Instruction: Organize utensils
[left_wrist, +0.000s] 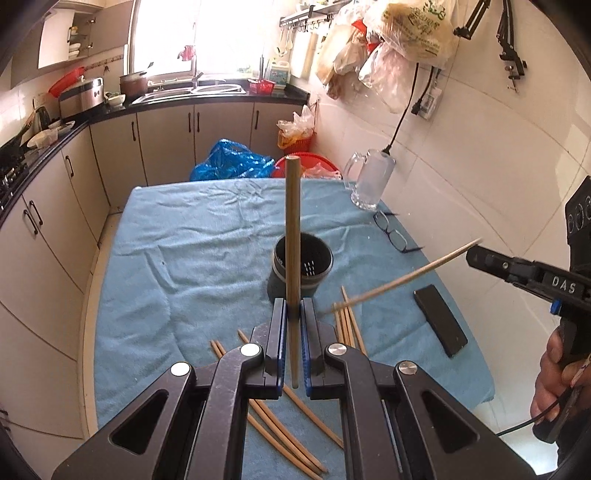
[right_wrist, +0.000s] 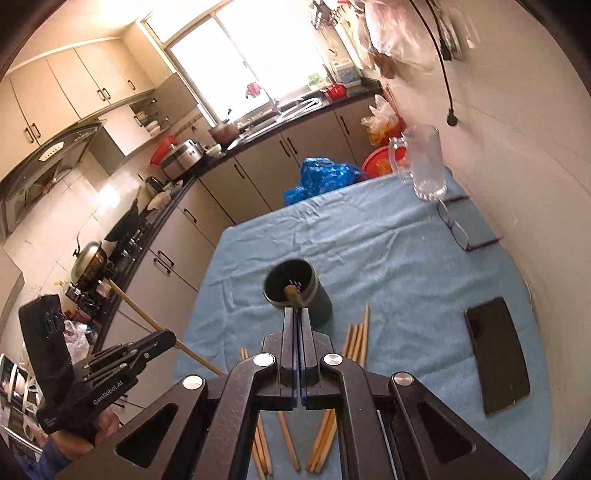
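Note:
My left gripper (left_wrist: 293, 305) is shut on a wooden chopstick (left_wrist: 293, 221) that stands upright between its blue pads, in front of the dark holder cup (left_wrist: 306, 273). At the right edge of that view, my right gripper (left_wrist: 475, 255) is shut on a second chopstick (left_wrist: 406, 276) that slants down to the left. In the right wrist view, the right gripper (right_wrist: 297, 312) pinches that chopstick (right_wrist: 293, 292), whose end points over the cup (right_wrist: 323, 304). The left gripper (right_wrist: 168, 338) with its chopstick (right_wrist: 140, 308) shows at lower left. Several loose chopsticks (left_wrist: 280, 424) lie on the blue towel (left_wrist: 177, 258).
A glass mug (left_wrist: 371, 181), spectacles (left_wrist: 393, 232) and a black phone (left_wrist: 439, 319) lie along the towel's right side by the tiled wall. More loose chopsticks (right_wrist: 356, 339) lie beside the cup. Kitchen counters and cabinets run along the left and far side.

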